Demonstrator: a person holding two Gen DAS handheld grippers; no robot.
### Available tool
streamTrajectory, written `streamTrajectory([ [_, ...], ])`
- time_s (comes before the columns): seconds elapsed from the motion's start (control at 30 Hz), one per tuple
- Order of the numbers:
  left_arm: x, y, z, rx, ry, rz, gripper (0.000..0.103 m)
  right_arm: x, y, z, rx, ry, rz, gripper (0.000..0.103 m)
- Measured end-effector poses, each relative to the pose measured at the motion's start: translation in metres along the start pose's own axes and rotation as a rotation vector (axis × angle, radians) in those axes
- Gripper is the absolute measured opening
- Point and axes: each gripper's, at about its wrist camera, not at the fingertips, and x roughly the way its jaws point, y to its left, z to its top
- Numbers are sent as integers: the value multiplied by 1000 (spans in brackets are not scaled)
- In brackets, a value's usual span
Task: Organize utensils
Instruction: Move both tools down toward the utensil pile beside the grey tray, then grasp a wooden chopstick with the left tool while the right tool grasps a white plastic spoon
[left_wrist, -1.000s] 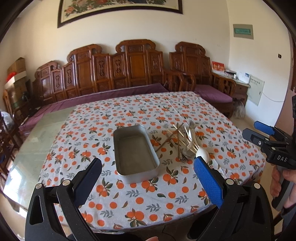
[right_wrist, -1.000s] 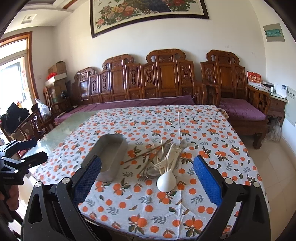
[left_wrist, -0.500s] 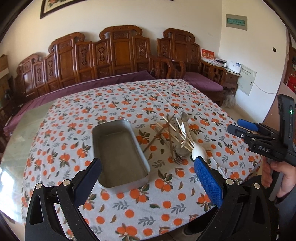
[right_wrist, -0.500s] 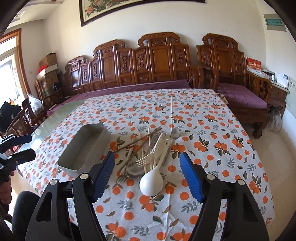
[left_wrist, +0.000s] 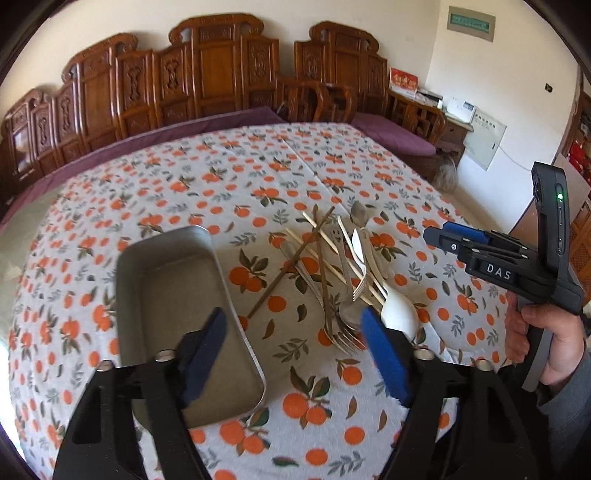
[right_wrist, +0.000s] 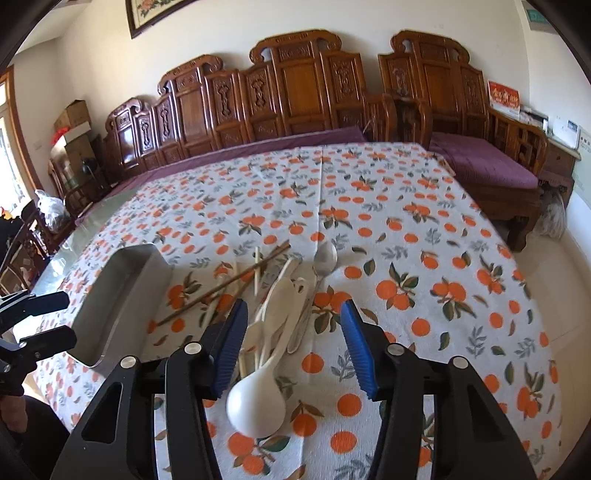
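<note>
In the right wrist view, the right gripper (right_wrist: 293, 343) fills the bottom of the frame. Its jaws are spread but closing, and the blue pads (right_wrist: 356, 347) touch nothing. Between them, low in the middle, lies the white spoon (right_wrist: 258, 398), bowl toward the camera, handle going up into the pile of utensils (right_wrist: 273, 295). The pile lies in the centre on the tablecloth (right_wrist: 424, 258): white plastic pieces, a metal spoon (right_wrist: 325, 258) at its top, and chopsticks (right_wrist: 221, 288) crossing to the left. Just left of the pile stands the metal tray (right_wrist: 118, 295). At the left edge the black tips of the other gripper show.

In the left wrist view, the left gripper (left_wrist: 295, 350) is at the bottom, jaws also spread and closing on nothing. Its left pad (left_wrist: 203, 354) hangs over the tray (left_wrist: 166, 277); the right pad is near the forks (left_wrist: 345, 338) and white spoon (left_wrist: 399, 314). At the right edge a hand (left_wrist: 543, 332) holds the right gripper (left_wrist: 443, 236). Carved wooden benches (left_wrist: 207, 74) stand beyond the table in the upper part.
</note>
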Motion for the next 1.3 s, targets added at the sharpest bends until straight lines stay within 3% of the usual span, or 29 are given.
streamTrajectory([
  [0.47, 100, -17, 19, 6, 161, -41, 26, 27, -14, -8, 41, 56, 28, 52],
  [0.57, 112, -17, 25, -3, 169, -37, 26, 28, -14, -8, 44, 55, 29, 52],
  [0.73, 126, -14, 43, 34, 160, 32, 26, 28, -16, -7, 62, 52, 41, 52],
  [0.9, 149, -8, 53, 82, 216, 83, 26, 29, -18, -6, 76, 56, 52, 52],
  [1.03, 158, -7, 54, 80, 258, 60, 26, 30, -19, -6, 83, 56, 60, 52],
  [1.17, 160, -11, 53, 102, 269, 56, 12, 30, -19, -6, 86, 59, 64, 52],
  [1.3, 157, -10, 54, 99, 271, 57, 5, 31, -17, -7, 78, 62, 63, 52],
])
